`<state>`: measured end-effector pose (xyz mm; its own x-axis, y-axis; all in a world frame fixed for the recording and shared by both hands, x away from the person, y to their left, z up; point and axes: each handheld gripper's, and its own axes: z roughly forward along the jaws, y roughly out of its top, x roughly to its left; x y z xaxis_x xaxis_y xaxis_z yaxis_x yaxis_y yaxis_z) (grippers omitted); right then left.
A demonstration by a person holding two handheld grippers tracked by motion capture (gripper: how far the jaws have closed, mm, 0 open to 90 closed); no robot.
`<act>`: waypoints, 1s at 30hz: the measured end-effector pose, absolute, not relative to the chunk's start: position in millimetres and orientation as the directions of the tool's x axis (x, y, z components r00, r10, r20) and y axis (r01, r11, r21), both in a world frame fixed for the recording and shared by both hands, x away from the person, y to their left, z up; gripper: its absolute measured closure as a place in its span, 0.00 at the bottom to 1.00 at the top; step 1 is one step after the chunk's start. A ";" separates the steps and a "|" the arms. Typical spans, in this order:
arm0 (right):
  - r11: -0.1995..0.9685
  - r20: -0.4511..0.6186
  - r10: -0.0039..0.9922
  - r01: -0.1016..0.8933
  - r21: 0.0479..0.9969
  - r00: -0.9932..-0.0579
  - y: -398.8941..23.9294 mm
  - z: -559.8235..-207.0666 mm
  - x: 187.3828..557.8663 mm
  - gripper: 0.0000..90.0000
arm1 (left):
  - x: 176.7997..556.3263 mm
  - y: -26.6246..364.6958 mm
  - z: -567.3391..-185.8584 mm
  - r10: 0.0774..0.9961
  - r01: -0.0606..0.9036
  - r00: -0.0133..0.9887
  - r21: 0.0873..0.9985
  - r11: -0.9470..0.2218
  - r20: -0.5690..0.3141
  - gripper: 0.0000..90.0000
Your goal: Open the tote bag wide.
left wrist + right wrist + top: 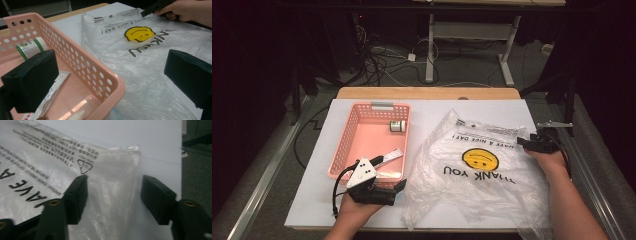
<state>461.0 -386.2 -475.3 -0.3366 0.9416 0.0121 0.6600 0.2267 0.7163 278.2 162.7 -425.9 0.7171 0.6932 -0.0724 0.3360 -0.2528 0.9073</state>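
One tube (pixel 47 98) behind left claw (pixel 110 75)

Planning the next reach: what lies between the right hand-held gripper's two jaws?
In the right gripper view, the right hand-held gripper stands open, and a stretch of the clear plastic bag near its edge lies between the jaws, not yet pinched.

On the clear plastic bag (pixel 477 165) I read "THANK YOU" in black under a yellow smiley face (pixel 479 159), "HAVE A NICE DAY!" along its far edge, and a recycling triangle (pixel 85 166) beside fine print too small for me to read.
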 end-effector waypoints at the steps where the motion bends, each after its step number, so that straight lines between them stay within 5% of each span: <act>1: 0.260 -0.021 0.935 0.647 0.717 -0.353 -382.1 -475.7 458.3 0.64 | 278.2 162.8 -426.0 0.694 0.336 0.717 0.907 -0.253 -0.072 0.00; 5: 0.268 0.008 0.919 0.641 0.720 -0.393 -380.5 -475.2 452.7 0.97 | 277.6 160.9 -426.5 0.692 0.340 0.719 0.901 -0.268 -0.066 0.00; 7: 0.260 0.016 0.921 0.644 0.720 -0.390 -379.9 -474.6 450.6 1.00 | 277.2 160.0 -426.5 0.692 0.341 0.719 0.902 -0.264 -0.070 0.00; 15: 0.162 -0.004 0.967 0.604 0.781 -0.254 -396.2 -459.2 459.4 1.00 | 277.6 159.5 -426.6 0.689 0.347 0.720 0.903 -0.255 -0.082 0.00; 25: 0.052 -0.005 0.997 0.572 0.819 -0.083 -427.6 -442.9 485.8 1.00 | 284.2 169.5 -418.2 0.736 0.317 0.677 0.897 -0.308 0.014 0.00; 28: 0.050 0.006 0.996 0.580 0.813 -0.094 -430.0 -444.3 487.4 0.90 | 284.2 174.7 -425.9 0.729 0.363 0.681 0.896 -0.257 -0.067 0.00; 29: 0.048 0.021 0.993 0.569 0.821 -0.114 -429.4 -442.9 483.4 0.70 | 283.9 175.2 -429.5 0.712 0.389 0.696 0.883 -0.264 -0.093 0.00; 30: 0.052 0.019 0.993 0.560 0.827 -0.120 -429.0 -440.7 479.9 0.64 | 283.9 175.2 -429.5 0.712 0.389 0.696 0.883 -0.264 -0.093 0.00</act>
<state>479.9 -429.0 -440.7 -0.1195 0.9927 0.0187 0.5597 0.0518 0.8271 283.9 175.2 -429.5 0.6955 0.7125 -0.0930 0.3889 -0.2644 0.8825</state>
